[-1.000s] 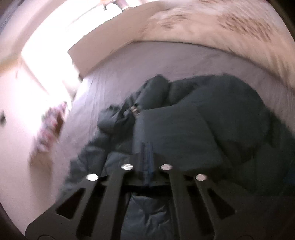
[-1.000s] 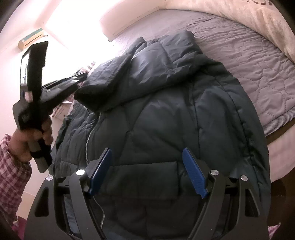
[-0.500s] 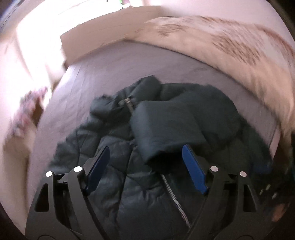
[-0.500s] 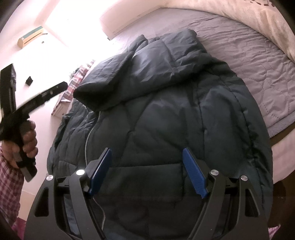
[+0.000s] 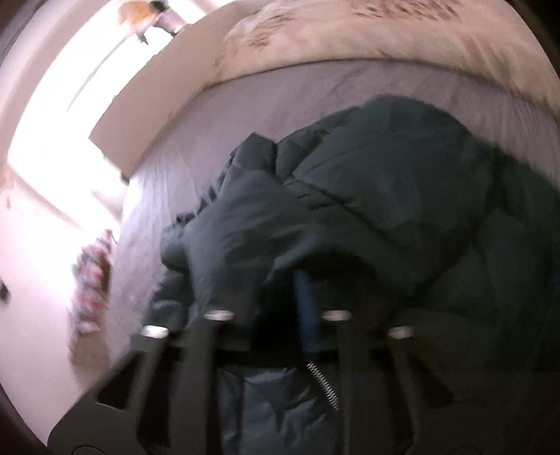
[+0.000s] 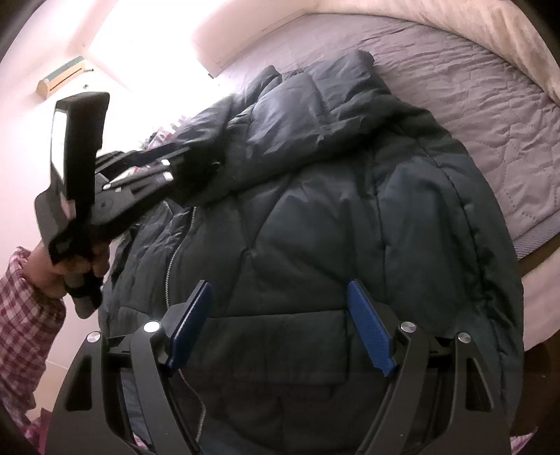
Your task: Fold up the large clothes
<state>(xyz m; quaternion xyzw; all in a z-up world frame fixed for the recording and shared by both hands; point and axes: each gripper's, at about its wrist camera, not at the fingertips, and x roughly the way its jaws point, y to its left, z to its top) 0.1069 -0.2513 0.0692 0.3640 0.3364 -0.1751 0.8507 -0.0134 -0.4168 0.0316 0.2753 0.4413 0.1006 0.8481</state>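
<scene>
A large dark teal puffer jacket (image 6: 315, 227) lies front up on the bed, its zipper (image 6: 175, 252) running down the left side. One sleeve (image 6: 280, 133) is folded across the chest. My left gripper (image 5: 297, 280) is shut on the cuff end of that sleeve (image 5: 245, 238); it also shows in the right wrist view (image 6: 182, 164), held by a hand in a plaid shirt. My right gripper (image 6: 278, 322) is open and empty, hovering over the jacket's lower front.
The jacket lies on a grey quilted bedspread (image 6: 472, 87). A cream patterned blanket (image 5: 385, 31) runs along the far side. The bed's near right edge (image 6: 539, 245) drops off. A white headboard or wall panel (image 5: 147, 105) and a bright window are at the far left.
My left gripper was open above the folded sleeve half a second ago; it has now closed on the sleeve's cuff end. My right gripper has stayed open and still.
</scene>
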